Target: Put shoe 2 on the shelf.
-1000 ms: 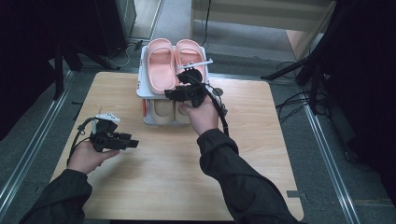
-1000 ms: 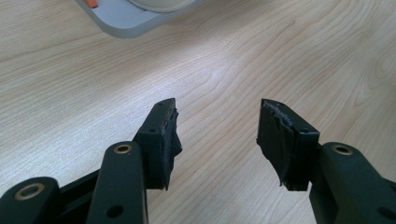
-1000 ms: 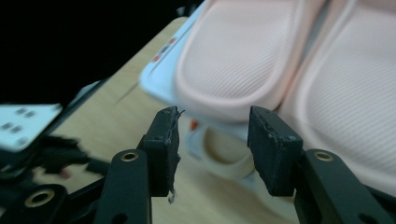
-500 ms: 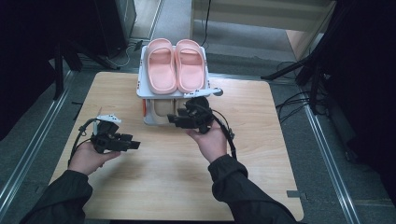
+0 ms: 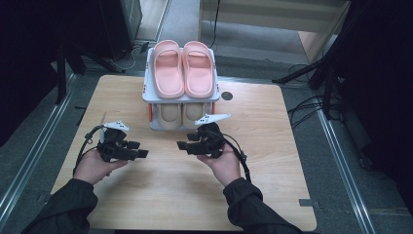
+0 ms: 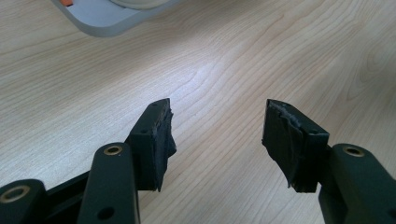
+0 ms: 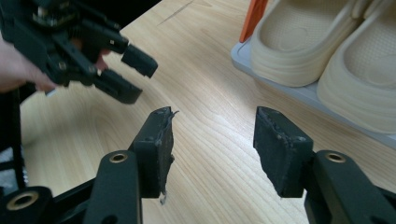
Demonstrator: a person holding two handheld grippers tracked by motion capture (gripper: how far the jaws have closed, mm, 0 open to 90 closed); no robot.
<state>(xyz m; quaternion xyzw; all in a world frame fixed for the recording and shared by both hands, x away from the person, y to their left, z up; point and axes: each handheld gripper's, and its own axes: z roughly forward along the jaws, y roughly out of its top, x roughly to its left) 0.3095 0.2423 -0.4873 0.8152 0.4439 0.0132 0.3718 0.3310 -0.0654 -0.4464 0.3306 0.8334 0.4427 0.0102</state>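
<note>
- The left hand-held gripper [image 5: 141, 149] hovers low over the bare wood near the left edge of the surface [image 5: 160, 195]. Its jaws stand apart with nothing between them, as the left gripper view shows, with a corner of the grey rack at the top of that view.
- The right hand-held gripper [image 5: 182, 145] sits near the middle of the surface, just in front of the rack. It is released too; in the right gripper view its jaws [image 7: 212, 149] gape over plain wood, pointing across toward the left hand-held gripper.
- Both tips face each other, well apart, and neither touches anything.
- Beyond them, at the far edge of the surface, stands a two-level shoe rack [image 5: 180, 97].
- Its lower level holds a pair of beige slippers [image 5: 182, 114], side by side, with an orange post beside them.
- Its top level holds a pair of pink slippers [image 5: 183, 68], side by side, toes toward the far edge.
- Judgement: with both pairs seated on the rack and both tools empty, this looks like a pause between steps, or the end of loading.
- If a slipper is to be handled next, the right hand-held gripper is the nearer one; it would need to turn toward the rack and close over a slipper's edge or strap.
</note>
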